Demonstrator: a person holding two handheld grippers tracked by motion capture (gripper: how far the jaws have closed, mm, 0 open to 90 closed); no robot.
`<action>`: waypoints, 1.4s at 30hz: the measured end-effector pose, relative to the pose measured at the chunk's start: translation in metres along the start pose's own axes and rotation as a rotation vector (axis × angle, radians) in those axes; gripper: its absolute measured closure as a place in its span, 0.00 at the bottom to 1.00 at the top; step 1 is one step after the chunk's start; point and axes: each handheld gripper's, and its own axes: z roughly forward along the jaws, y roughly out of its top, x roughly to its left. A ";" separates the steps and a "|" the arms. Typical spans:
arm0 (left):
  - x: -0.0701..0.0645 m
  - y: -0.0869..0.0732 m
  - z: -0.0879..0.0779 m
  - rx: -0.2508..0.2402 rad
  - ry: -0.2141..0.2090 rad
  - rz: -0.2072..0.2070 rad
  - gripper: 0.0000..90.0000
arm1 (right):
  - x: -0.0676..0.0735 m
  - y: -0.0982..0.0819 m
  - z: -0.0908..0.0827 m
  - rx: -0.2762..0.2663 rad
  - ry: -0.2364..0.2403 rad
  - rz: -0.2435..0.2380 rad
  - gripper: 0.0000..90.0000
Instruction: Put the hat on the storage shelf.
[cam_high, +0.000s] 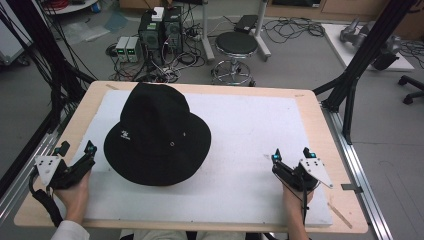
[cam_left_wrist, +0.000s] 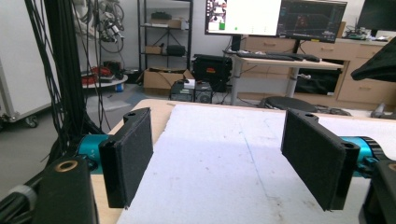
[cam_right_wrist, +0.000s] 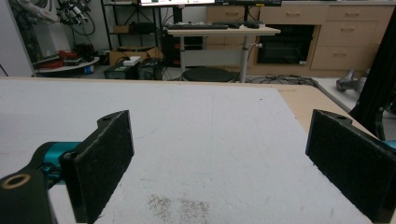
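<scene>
black hat (cam_high: 157, 135) sits crown up on white mat (cam_high: 240, 150), left of centre, brim flat. left gripper (cam_high: 76, 148) low near brim's left edge, jaws wide, nothing between. right gripper (cam_high: 291, 153) well apart at mat's right, jaws wide, empty. both likely parked ready, flanking hat for approach.

small white logo on black hat (cam_high: 157, 134), illegible
</scene>
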 end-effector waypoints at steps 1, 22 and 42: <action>0.000 0.000 0.000 -0.002 -0.002 -0.003 0.28 | 0.000 0.000 0.000 0.002 0.000 0.003 0.08; 0.012 -0.001 0.000 0.018 0.007 -0.095 0.29 | 0.000 -0.001 -0.001 0.011 0.002 0.009 0.08; 0.012 -0.005 0.003 0.063 -0.033 -0.120 0.30 | -0.002 -0.002 -0.002 0.017 0.002 0.030 0.08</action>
